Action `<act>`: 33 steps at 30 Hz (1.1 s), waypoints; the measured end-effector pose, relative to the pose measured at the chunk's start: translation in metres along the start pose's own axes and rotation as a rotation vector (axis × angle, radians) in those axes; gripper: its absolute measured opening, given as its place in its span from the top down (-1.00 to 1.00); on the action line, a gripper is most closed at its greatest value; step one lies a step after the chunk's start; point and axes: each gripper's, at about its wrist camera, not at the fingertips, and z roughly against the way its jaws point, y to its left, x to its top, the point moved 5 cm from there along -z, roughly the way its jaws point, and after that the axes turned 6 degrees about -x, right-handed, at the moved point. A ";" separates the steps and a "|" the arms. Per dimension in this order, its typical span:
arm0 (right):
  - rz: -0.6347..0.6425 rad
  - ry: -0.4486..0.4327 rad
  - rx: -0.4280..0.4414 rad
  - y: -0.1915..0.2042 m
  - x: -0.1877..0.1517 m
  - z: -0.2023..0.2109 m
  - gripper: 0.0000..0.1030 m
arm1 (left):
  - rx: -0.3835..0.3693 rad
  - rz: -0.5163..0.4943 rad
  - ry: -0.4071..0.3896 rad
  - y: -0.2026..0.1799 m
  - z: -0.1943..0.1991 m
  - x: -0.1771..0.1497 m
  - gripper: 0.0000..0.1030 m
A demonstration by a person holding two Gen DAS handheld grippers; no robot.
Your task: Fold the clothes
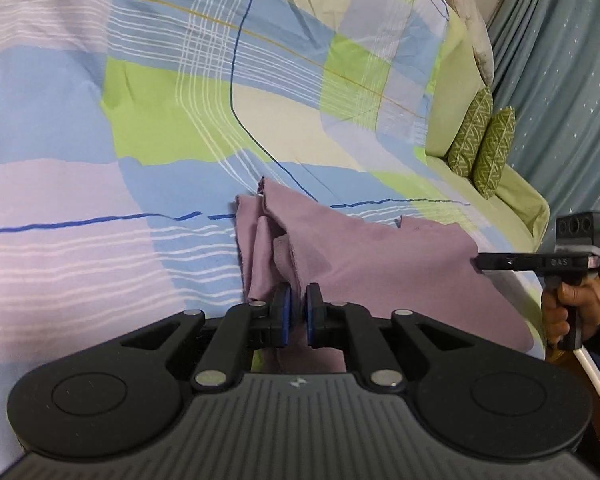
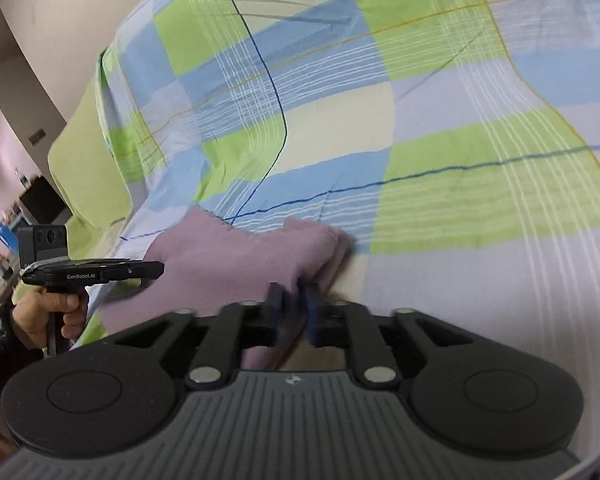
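Checked bedding (image 1: 100, 120) in blue, green and lilac is spread over the whole work surface, and starred teal curtains (image 1: 560, 80) hang behind it at the far side. Two green patterned cushions (image 1: 482, 144) are propped on a pale green sofa edge (image 1: 516, 196) next to the curtains.

Near the front edge of the bedding a mauve garment (image 1: 372, 256) is held partly lifted, bunched into loose folds at one end and drawn flatter toward the other. It is gripped at two well-separated points, which is judged to be a means of keeping one edge taut so that a fold can be carried over evenly.

The left gripper (image 1: 298, 308) is closed on the bunched end of the garment, cloth being pinched between its blue pads (image 1: 285, 312). The right gripper (image 2: 294, 306) appears likewise clamped on a hem at the opposite end, though this view is motion-blurred and the pinch is less certain. The person's hand (image 1: 568, 312) is seen wrapped around the right gripper's handle.

The fold is judged to be under way and not yet laid down.
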 end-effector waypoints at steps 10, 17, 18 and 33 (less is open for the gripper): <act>-0.025 -0.070 -0.015 0.019 0.023 -0.001 0.91 | 0.004 -0.047 -0.111 -0.010 0.022 0.005 0.90; -0.014 -0.021 -0.073 0.009 0.023 -0.019 0.93 | 0.021 0.013 -0.011 -0.003 0.008 -0.001 0.81; -0.023 -0.026 -0.073 0.008 0.022 -0.018 0.92 | 0.021 0.009 -0.009 -0.004 0.010 -0.001 0.76; -0.027 -0.067 -0.136 0.008 0.031 -0.032 0.93 | 0.131 -0.033 -0.016 0.009 -0.018 0.030 0.77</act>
